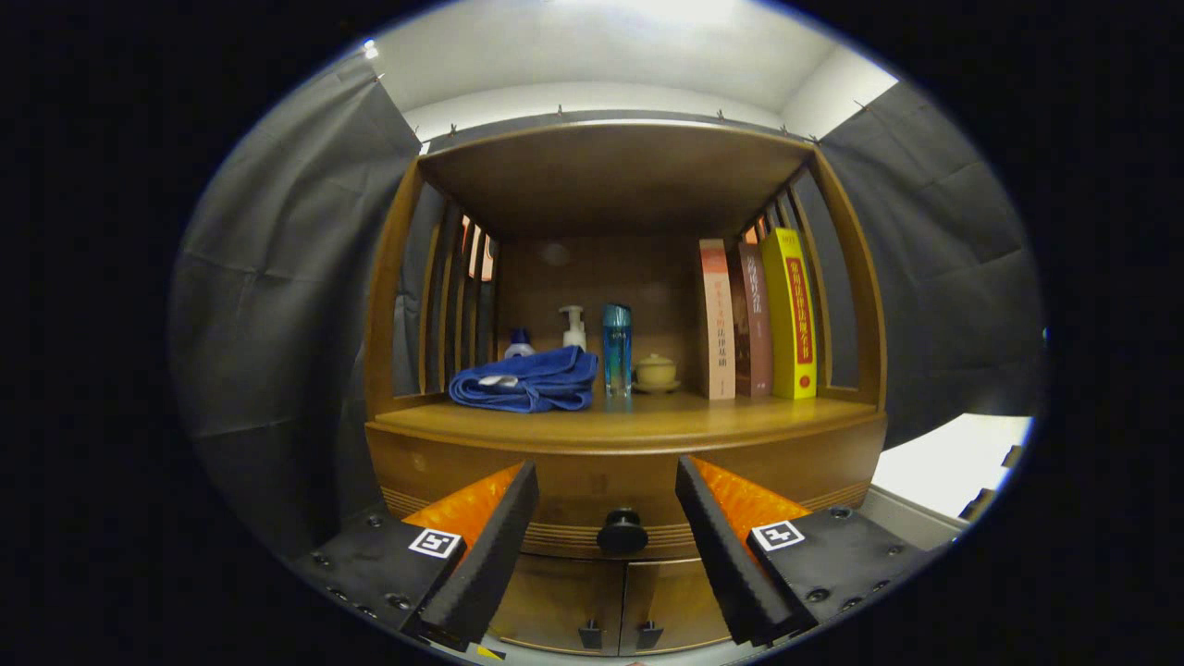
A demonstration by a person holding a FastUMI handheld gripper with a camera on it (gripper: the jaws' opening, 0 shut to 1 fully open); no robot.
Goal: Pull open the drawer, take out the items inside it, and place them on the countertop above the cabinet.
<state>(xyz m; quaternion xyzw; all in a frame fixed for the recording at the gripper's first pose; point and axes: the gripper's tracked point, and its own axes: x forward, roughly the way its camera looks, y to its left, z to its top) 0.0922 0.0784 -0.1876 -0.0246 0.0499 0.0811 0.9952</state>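
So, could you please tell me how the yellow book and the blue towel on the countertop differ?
The yellow book stands upright at one end of the countertop, beside two other books; the blue towel lies folded and low near the other end, in front of two small bottles. The book is stiff and tall; the towel is soft and rumpled. Both sit above the shut drawer, whose knob is between the open gripper's fingers.

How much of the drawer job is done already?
Nothing is finished yet. The drawer looks closed, its front flush with the cabinet. In hand: the tool is open, with the drawer's black knob in the gap between its fingers, not gripped. Left: grab the knob, pull the drawer out, and lift whatever is inside onto the countertop near the blue towel.
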